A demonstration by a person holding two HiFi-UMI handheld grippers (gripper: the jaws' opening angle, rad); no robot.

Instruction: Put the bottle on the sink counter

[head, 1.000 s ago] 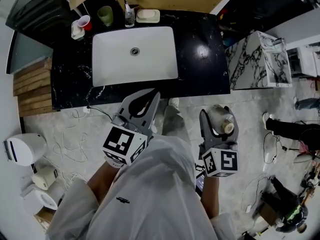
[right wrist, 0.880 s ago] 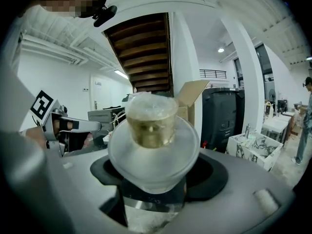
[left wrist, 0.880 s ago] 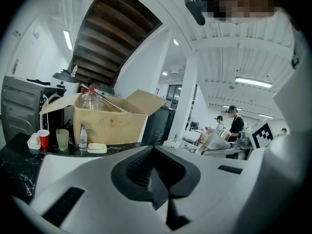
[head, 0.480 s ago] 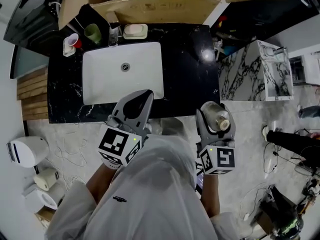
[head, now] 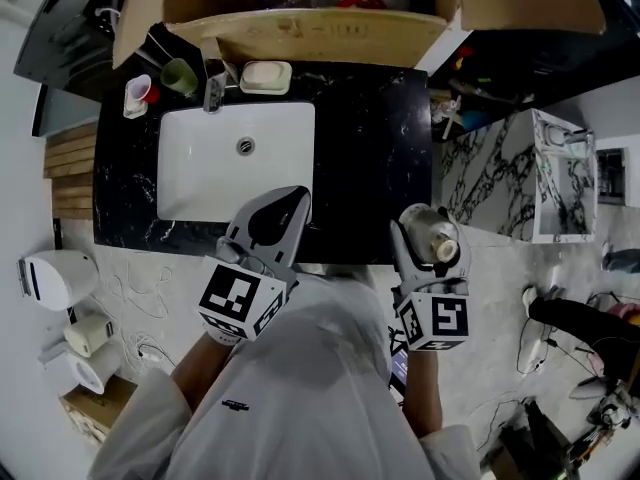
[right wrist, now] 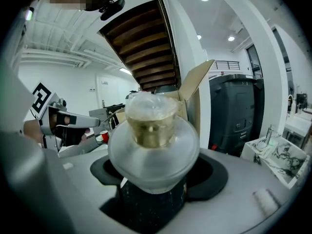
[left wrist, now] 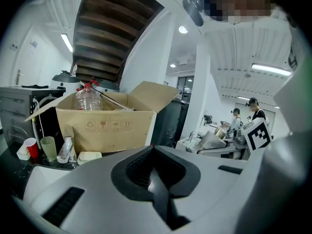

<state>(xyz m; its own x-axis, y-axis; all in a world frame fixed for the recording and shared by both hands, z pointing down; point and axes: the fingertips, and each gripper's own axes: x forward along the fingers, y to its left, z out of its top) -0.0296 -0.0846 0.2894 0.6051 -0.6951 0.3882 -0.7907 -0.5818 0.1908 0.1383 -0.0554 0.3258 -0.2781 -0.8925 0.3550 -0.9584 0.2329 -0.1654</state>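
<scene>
By the counter (head: 375, 138) front edge, right gripper (head: 431, 238) pinched the bottle (right wrist: 153, 145); left gripper (left wrist: 155, 150) had jaws pressed together, clearest in its own view.

Base of bottle (right wrist: 153, 130) unseen within right claw (head: 430, 236); cardboard box (head: 300, 36) past top edge.

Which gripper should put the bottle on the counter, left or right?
Right. The right gripper holds the bottle, just short of the sink counter's bare right side; the left gripper is shut and empty.
</scene>
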